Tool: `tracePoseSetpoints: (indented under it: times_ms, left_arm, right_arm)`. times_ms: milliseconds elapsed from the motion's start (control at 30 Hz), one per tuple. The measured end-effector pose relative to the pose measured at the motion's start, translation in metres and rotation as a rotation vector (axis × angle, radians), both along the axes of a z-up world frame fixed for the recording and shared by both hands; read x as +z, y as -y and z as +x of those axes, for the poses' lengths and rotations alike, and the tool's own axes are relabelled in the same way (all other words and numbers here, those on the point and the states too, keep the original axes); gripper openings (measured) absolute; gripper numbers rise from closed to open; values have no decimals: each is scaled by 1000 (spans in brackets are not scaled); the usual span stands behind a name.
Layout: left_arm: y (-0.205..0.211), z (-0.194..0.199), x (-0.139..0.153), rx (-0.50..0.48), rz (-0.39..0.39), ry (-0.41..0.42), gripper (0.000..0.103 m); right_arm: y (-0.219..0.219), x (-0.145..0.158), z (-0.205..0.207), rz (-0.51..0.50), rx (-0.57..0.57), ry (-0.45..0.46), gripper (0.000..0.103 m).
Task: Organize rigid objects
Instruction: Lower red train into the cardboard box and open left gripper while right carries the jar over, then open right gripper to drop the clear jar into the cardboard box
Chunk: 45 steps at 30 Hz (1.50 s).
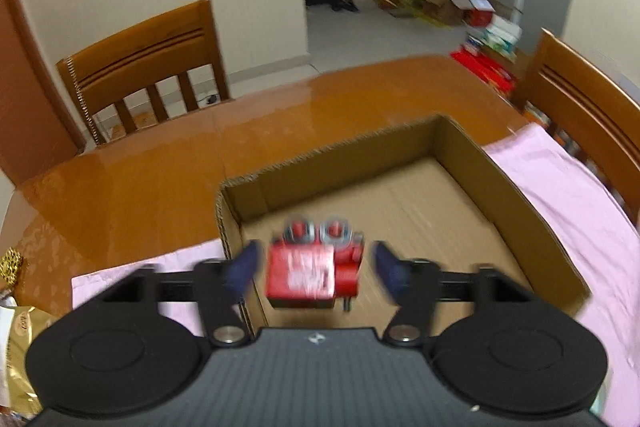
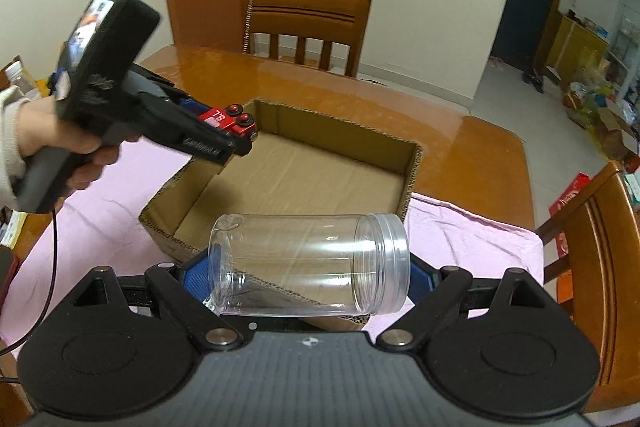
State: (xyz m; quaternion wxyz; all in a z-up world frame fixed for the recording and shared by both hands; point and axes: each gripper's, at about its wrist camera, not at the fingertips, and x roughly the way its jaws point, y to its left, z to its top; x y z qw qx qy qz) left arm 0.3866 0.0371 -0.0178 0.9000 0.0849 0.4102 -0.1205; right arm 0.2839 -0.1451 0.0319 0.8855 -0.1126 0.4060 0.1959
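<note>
Left tongs: yours, spread apart over the near end of the cardboard box; blue pads stand clear of the red toy on both sides in the left wrist view, though motion blur smears the edges.
Red toy: blocky red piece with a white label and two round silver-rimmed parts at the far end; sits between the left pads, not touched by them as far as the blur lets you tell. In the right wrist view it shows at the left tongs' tip, above the box's left wall.
Right tongs: yours, clamped on the clear plastic jar, one blue pad on its base, the other on its threaded mouth.
Jar: lying sideways, lidless, mouth to the right, held above the box's near wall.
Box: open top, on the pink cloth, nothing seen on its floor.
Bench: glossy orange wood under the cloth; wooden chair at the far side.
</note>
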Motion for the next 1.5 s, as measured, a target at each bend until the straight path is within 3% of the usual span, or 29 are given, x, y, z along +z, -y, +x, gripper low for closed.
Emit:
tracePoseSetpoints:
  times_ms: [33,200,333,533,800,1000,1100,1500]
  left_arm:
    - [-3,2,-1,22,-18,11,91]
    - [-13,-5,0,49,-47,25,93]
    - [-20,-21,5,46,-18,54,100]
    - [-44,-58,12,90,-36,67,101]
    - [-75,-112,0,190,24,81,102]
    - [-94,-135,-18,258,-41,23,102]
    - [-98,-143,-23,275,-54,19,102]
    - [-80,-152,-21,225,-17,50,102]
  right_arm:
    - [-1,-1,1,-5,-7,-1,93]
    - [-5,-3,9,-18,-26,-11,93]
    - [-10,-6,18,-33,-28,-18,93]
    - [-19,-9,40,-36,-30,-29,93]
    - [-36,-15,79,-34,-21,-48,93]
    - [-51,-20,115,-58,-35,-17,93]
    - [-54,-22,126,-74,-49,9,103]
    - [-34,-20,90,-57,-82,18,103]
